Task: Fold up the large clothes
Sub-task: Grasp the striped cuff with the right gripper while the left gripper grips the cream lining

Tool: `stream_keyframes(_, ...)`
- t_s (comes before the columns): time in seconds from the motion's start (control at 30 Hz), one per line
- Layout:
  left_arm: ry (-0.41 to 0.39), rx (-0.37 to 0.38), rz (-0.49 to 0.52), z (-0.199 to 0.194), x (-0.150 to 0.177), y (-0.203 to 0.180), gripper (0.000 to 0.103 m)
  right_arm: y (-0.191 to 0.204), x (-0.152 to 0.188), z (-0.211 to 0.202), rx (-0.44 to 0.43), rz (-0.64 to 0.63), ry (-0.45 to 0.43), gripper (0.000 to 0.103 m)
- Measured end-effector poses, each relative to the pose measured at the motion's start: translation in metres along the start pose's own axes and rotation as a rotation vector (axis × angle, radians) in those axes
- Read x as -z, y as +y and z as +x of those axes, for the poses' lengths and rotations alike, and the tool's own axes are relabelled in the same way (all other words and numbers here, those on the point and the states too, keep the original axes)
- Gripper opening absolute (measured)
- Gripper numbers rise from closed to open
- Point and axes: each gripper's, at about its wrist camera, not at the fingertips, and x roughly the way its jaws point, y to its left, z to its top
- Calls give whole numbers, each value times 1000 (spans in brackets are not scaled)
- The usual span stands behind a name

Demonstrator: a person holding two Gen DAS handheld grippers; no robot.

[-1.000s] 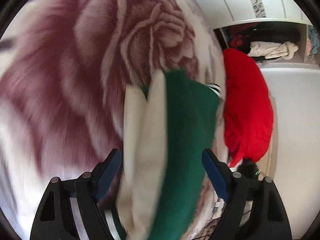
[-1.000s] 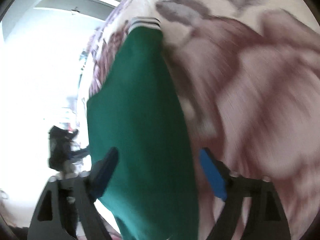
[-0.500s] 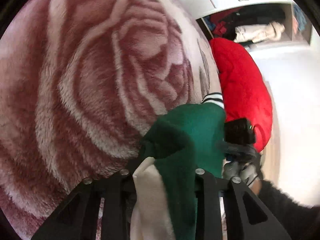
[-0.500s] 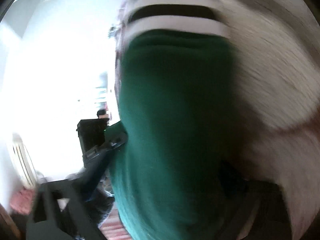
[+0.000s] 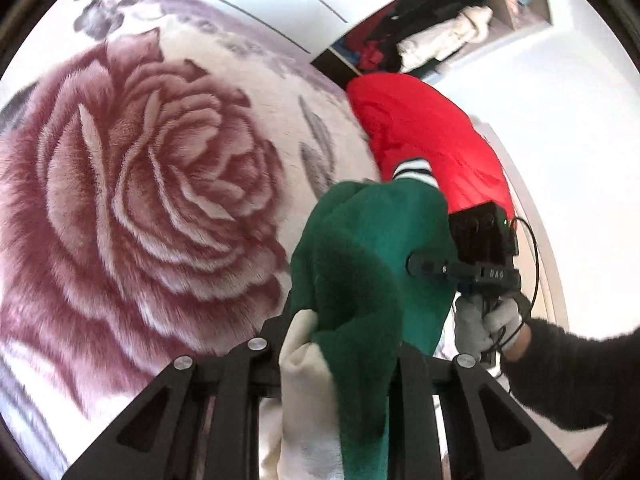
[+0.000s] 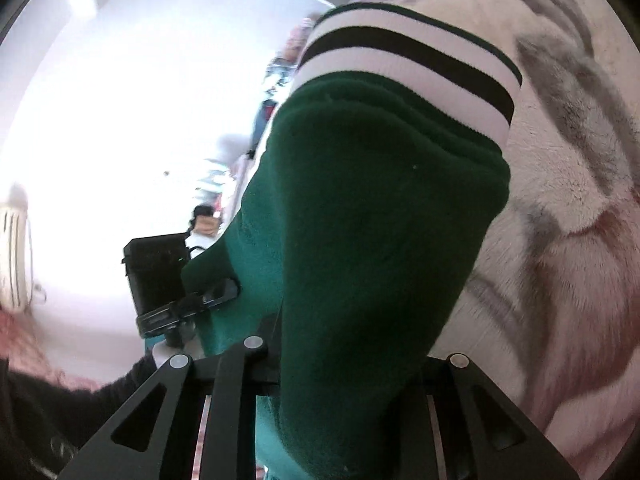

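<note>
We could not see either gripper's fingertips — the green garment [image 5: 372, 264] bunched over them in both wrist views and ran off the bottom edges. Its cream lining [image 5: 308, 396] was cut off there too. The red bundle [image 5: 424, 140] sat partly behind the cloth — the bright room in the right view stayed blurred.

Pale letters "DAS" on the right gripper [image 5: 430, 268]
</note>
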Motion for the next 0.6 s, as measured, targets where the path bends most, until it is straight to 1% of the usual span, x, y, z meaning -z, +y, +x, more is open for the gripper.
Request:
stream_keyframes(0.07,-2,-11,20,-13,11,-14,19,22,8,-2,-4,-28,-2,21)
stream_keyframes(0.1,-5,-6,20,-19,16,-18,19,33,6,3,-5,-39,-2,21)
stream_keyframes(0.13,-11,-2,15,-25,21,-21,19,45,11,3,-1,-60,-1,21)
stream_keyframes(0.2,-16,19,-31,-29,29,-20,19,58,16,6,4,-68,4,21)
stream_keyframes(0.23,-22,28,-53,-32,33,-20,20,64,20,5,12,-57,2,21)
stream_keyframes(0.27,-29,20,-70,-33,32,-19,25,67,19,5,16,-36,-9,21)
stream_keyframes(0.3,-28,21,-92,-30,25,-15,27,65,15,5,30,5,-31,21)
stream_keyframes(0.33,-17,18,-116,-27,16,-10,36,53,1,9,48,38,-49,21)
stream_keyframes(0.37,-10,-2,-146,-23,3,-2,44,44,-6,11,74,72,-73,21)
stream_keyframes(0.4,-16,-7,-169,-22,-8,7,44,27,-18,14,106,138,-111,21)
stream_keyframes(0.43,-19,-15,-183,-24,-15,15,49,9,-27,16,124,193,-133,21)
stream_keyframes(0.47,-32,-62,-216,-26,-22,26,59,-11,-36,19,152,248,-151,21)
stream_keyframes(0.5,-44,-80,-244,-29,-26,36,61,-43,-47,25,171,338,-165,21)
stream_keyframes(0.53,-72,-68,-288,-35,-26,48,61,-68,-54,32,158,406,-154,21)
stream_keyframes(0.57,-106,-63,-338,-45,-22,57,62,-94,-58,39,147,487,-136,24)
stream_keyframes(0.6,-126,-53,-377,-53,-13,62,62,-118,-60,45,148,555,-116,32)
